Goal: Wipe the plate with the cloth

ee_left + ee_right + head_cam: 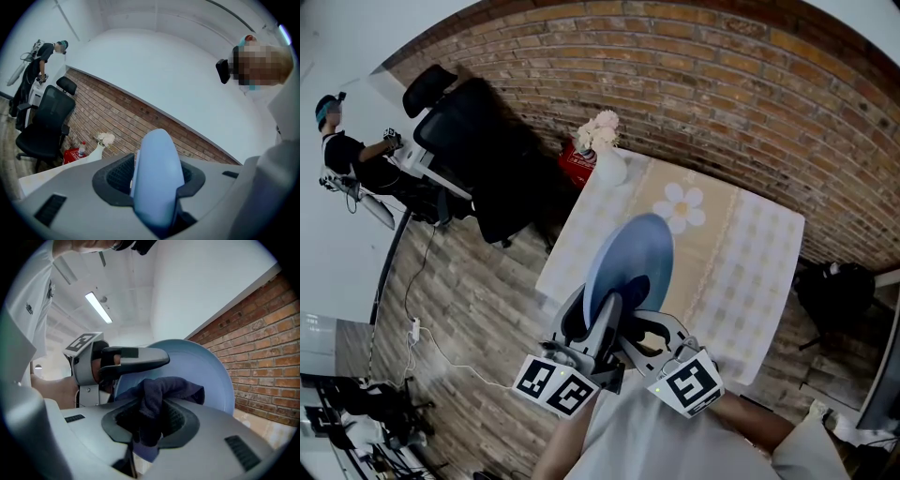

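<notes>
A light blue plate (630, 262) is held up on edge above the near side of the table. My left gripper (605, 314) is shut on its lower rim; in the left gripper view the plate (157, 176) stands edge-on between the jaws. A dark blue cloth (161, 392) is bunched in my right gripper (150, 420), which is shut on it and presses it against the plate's face (206, 366). In the head view the right gripper (652, 328) sits just right of the left one, and the cloth is hidden there.
The table (741, 272) has a pale checked cover with a flower print (682, 206). A white vase of flowers (605, 150) stands at its far left corner. A black office chair (478, 150) and a person (347, 150) are off to the left, before a brick wall (750, 103).
</notes>
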The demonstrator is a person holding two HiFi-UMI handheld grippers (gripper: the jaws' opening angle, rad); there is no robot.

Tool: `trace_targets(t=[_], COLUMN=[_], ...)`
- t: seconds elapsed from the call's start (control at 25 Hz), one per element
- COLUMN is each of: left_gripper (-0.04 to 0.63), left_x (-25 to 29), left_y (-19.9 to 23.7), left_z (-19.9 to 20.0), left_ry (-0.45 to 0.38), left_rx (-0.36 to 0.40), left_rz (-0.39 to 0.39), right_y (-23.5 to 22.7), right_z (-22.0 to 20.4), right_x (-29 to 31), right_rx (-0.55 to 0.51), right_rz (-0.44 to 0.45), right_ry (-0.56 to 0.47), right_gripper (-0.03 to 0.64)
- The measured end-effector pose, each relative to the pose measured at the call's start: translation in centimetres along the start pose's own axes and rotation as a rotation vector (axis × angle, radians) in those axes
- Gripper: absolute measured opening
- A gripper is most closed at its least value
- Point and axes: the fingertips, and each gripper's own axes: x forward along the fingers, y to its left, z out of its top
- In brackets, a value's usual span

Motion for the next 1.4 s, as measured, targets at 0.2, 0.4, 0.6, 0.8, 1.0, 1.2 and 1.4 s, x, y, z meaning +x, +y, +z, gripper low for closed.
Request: trace_targets(t=[0.2,0.4,0.6,0.8,1.0,1.2,1.4], left_gripper=[0.181,0.181,0.181,0.181,0.184,0.186,0.187], left_x=[0.4,0.4,0.4,0.0,-0.5,-0.6,-0.8], left_y=[-0.7,-1.0,-1.4,-1.9,-2.4,-2.9,-3.2], left_z=[-0.4,-0.9,-1.1,-1.2,-1.5,-2.0,-2.3], left_ry=[0.035,0.048,0.060,0.069,0.070,0.077,0.084], left_rx=[0.015,-0.001,-0.012,-0.010,-0.005,-0.002,-0.002], left_rz=[-0.038,-0.062,-0.090,-0.115,-0.133,-0.149,-0.158], right_y=[-0.2,-0.8,-1.6,-2.1,-2.8,-3.6,-4.1], right_z=[1.4,1.8,2.6,3.7,2.9,3.3,3.4], right_x=[-0.1,-0.3,-0.5,-0.9,-1.5,-2.1,-2.4], right_rx=[-0.064,-0.115,-0.081,-0.012,0.080,0.090,0.101], right_rz=[0.025,0.028,0.027,0.022,0.027,0.021,-0.006], right_ry=[-0.030,-0.035,-0.091,-0.159,-0.113,-0.130,-0.145], right_gripper=[0.106,0.107,0.107,0.107,0.107,0.107,0.106])
